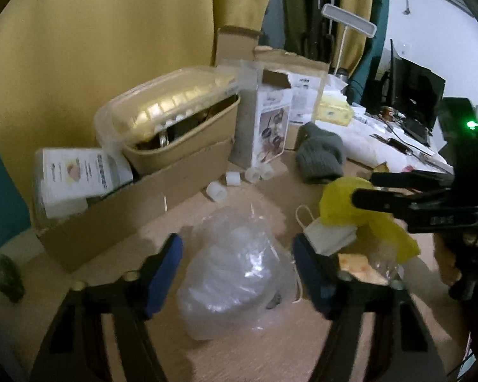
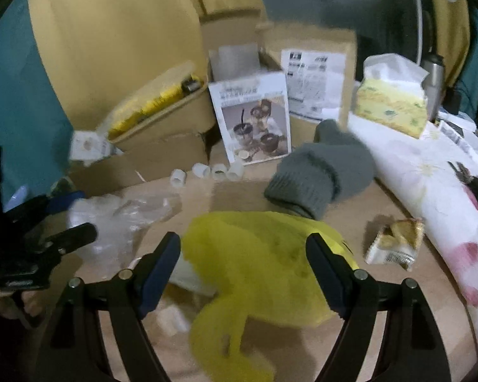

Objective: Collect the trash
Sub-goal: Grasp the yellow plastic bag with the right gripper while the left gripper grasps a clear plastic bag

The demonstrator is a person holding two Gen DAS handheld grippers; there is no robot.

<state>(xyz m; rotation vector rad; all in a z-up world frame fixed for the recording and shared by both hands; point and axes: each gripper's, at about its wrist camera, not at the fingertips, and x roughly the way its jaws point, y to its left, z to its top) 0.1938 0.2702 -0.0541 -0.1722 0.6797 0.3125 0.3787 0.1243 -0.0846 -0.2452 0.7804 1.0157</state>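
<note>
Broadly, a cluttered wooden worktop (image 2: 350,286) fills both views, backed by a yellow curtain (image 1: 111,31). Along its left edge sits a long cardboard box (image 1: 137,203) holding a tan tub under a clear plastic lid (image 1: 165,102). A white product box (image 2: 251,121) printed with bowls stands upright near the back, with a grey knitted hat (image 2: 322,178) lying just in front and to its right.

Nearest the right gripper (image 2: 243,270) is a crumpled yellow plastic bag (image 2: 258,270); the jaws are spread wide on either side of it, gripping nothing. A clear crumpled plastic bag (image 1: 235,273) lies between the spread jaws of the left gripper (image 1: 239,270), which also hold nothing; whether the fingers touch it cannot be told.

A white face mask (image 1: 328,235) lies partly under the yellow bag. A small torn snack wrapper (image 2: 395,242) rests to the right of the yellow bag, near a floral white cloth (image 2: 430,191). Four small white caps (image 2: 207,172) sit in a loose row in front of the product box.
</note>
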